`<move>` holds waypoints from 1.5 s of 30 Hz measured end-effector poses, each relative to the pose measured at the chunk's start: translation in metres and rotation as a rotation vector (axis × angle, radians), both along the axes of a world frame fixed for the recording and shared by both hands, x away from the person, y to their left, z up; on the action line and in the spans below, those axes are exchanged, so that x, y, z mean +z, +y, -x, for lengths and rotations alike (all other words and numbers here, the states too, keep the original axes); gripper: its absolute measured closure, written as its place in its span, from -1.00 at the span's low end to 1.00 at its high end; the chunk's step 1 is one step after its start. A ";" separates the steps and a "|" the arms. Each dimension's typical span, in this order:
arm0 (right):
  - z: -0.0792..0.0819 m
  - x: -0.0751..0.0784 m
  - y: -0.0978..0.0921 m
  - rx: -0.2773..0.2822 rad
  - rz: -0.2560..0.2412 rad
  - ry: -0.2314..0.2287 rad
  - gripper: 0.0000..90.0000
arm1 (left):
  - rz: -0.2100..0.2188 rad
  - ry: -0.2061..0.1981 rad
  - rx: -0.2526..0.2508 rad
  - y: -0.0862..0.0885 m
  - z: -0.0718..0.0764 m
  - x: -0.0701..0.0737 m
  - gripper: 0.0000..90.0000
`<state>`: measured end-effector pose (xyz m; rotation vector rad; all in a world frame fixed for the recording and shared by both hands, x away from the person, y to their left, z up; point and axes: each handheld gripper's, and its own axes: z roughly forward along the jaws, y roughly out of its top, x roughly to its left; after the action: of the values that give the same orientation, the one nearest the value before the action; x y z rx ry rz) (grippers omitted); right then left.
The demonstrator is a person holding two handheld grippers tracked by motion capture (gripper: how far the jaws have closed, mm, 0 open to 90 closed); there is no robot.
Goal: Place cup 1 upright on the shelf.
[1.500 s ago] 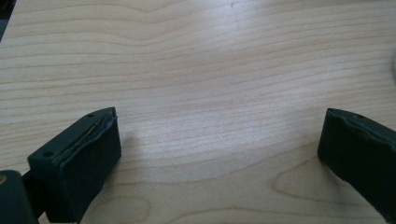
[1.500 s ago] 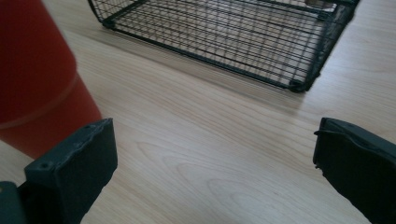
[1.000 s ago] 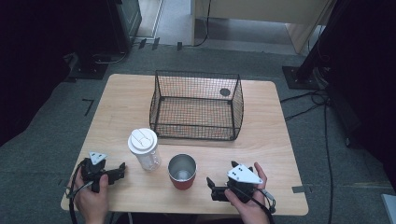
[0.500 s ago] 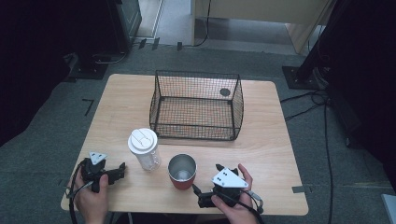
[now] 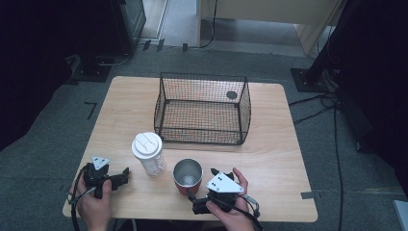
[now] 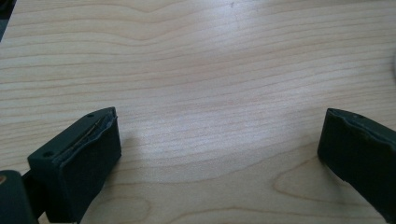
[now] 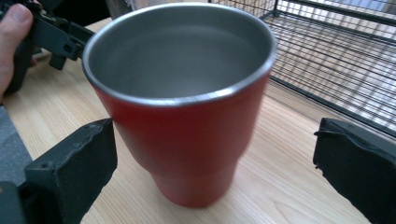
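A red tumbler (image 5: 187, 176) with a steel inside stands upright near the table's front edge. In the right gripper view the red tumbler (image 7: 187, 116) sits close between the two black jaws without touching either. My right gripper (image 5: 201, 188) is open, coming at the tumbler from the front right. A clear cup with a white lid (image 5: 149, 154) stands to the tumbler's left. My left gripper (image 5: 124, 176) is open and low over the bare wood at the front left, pointing toward the lidded cup. Nothing lies between the jaws of the left gripper (image 6: 219, 140).
A black wire basket (image 5: 202, 108) stands at the middle back of the wooden table (image 5: 269, 159), with a dark round spot on its far right. The basket (image 7: 336, 60) is just behind the tumbler. Dark stands and cables lie on the floor around.
My right gripper has moved left and forward along the front edge until the red tumbler stands between its jaws. The left gripper and both cups have stayed put.
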<state>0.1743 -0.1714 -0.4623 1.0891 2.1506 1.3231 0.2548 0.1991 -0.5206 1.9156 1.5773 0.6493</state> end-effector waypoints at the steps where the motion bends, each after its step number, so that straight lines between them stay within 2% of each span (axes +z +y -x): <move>1: -0.001 0.000 0.002 0.003 -0.004 0.002 -1.00 | 0.000 0.000 -0.001 0.000 0.000 0.000 -1.00; 10: -0.007 0.000 0.019 0.009 0.002 0.009 -1.00 | 0.001 0.000 0.000 0.000 0.000 0.000 -1.00; 18: -0.010 -0.001 0.032 0.009 0.016 -0.005 -1.00 | 0.000 0.000 0.001 0.000 -0.001 0.000 -1.00; 28: -0.016 -0.001 0.044 -0.037 0.025 -0.022 -0.99 | 0.000 0.000 0.001 0.000 -0.001 0.000 -1.00; 30: -0.017 -0.001 0.046 -0.078 0.014 -0.033 -0.86 | 0.000 0.000 0.001 0.000 -0.001 0.000 -1.00; 39: -0.017 0.000 0.048 -0.058 0.029 -0.027 -0.84 | 0.000 0.001 0.001 0.000 -0.001 0.000 -1.00; 45: -0.016 0.002 0.048 -0.073 0.027 -0.021 -0.84 | 0.000 0.001 0.001 0.000 -0.001 0.000 -1.00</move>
<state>0.1900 -0.1239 -0.4608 1.1271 2.0874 1.2634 0.2556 0.1989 -0.5205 1.9156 1.5788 0.6496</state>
